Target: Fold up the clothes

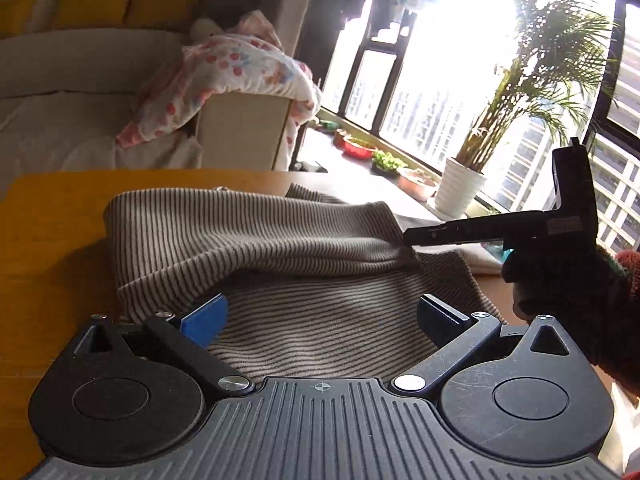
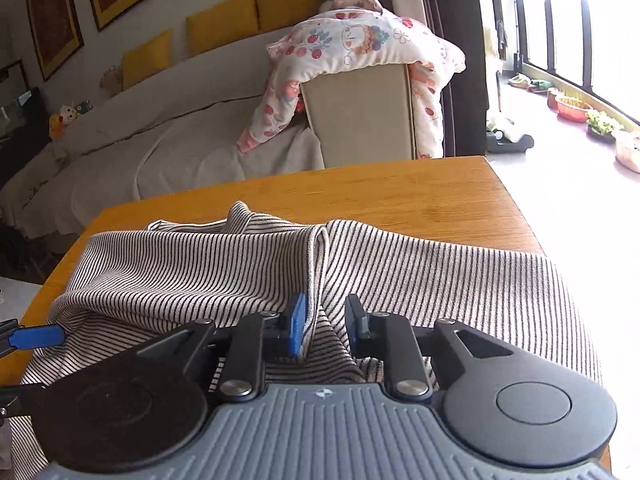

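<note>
Striped garment (image 2: 224,272) lying rumpled on the wooden worktop (image 2: 400,196), one flap doubled over so that a rounded fold (image 1: 256,236) runs across the cloth; its right part drapes past the worktop's right edge.

Left of the garment: bare worktop, and the left gripper (image 1: 320,316) with its jaws spread wide, blue pads (image 1: 204,318) apart over flat striped cloth and pressing on nothing.

Over the garment's middle: the right gripper (image 2: 326,320), jaws slightly parted. A hemmed edge (image 2: 316,264) of the cloth hangs in the gap against the left blue pad (image 2: 298,326); the right pad stands clear of it, so nothing is clamped. In the left wrist view this gripper's fingertips touch the right end of the fold, with a dark-gloved hand (image 1: 568,292) behind them.

Beyond the garment: a covered sofa (image 2: 180,136) with yellow cushions (image 2: 220,26) and a printed quilt (image 2: 360,44) over its arm.

Right of the garment: a bright window (image 1: 452,80), a potted palm (image 1: 460,188) and low dishes of plants (image 1: 360,146) on the floor.
</note>
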`<state>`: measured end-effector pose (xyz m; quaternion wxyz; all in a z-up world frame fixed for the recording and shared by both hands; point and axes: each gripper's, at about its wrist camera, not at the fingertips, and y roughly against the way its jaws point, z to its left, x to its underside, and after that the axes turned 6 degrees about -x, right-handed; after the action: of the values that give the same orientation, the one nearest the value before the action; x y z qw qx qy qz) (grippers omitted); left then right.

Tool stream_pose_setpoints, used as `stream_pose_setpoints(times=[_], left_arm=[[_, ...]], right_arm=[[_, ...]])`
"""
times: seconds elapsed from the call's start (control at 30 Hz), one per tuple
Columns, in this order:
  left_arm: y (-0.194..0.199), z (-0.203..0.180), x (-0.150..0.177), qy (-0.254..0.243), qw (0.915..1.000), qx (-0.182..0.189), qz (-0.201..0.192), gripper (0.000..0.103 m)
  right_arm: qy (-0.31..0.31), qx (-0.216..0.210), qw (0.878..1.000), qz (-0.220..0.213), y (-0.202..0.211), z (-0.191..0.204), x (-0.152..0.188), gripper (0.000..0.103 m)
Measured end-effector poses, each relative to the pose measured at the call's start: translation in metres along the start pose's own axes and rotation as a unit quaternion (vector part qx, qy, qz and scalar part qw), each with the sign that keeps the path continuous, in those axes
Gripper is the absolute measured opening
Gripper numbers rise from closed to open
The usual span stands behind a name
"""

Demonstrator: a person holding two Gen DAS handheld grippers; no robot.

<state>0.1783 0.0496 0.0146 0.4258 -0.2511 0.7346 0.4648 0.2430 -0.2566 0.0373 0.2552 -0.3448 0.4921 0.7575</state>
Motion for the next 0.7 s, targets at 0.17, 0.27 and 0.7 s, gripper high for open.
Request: stream_pose_setpoints(times=[0.17,0.27,0.7], left_arm=[[-0.003,0.010,-0.024,0.041,0.9960,-0.026,-0.076,0.103],[-0.032,0.023,-0.019,0.085,0.9963,-0.016,0.003,0.103],[-0.037,0.021,0.001,0.056,0.9963,-0.045,0.047,0.103]], right_arm=[[0.008,-0.067,0.997,-0.038,0.016,0.020,-0.008,0.030],[0.000,-0.096,0.995,-0.017,-0.004,0.029,-0.004,0.042],[-0.341,-0.137,0.930,-0.025,0.079,-0.116,0.041,0.050]])
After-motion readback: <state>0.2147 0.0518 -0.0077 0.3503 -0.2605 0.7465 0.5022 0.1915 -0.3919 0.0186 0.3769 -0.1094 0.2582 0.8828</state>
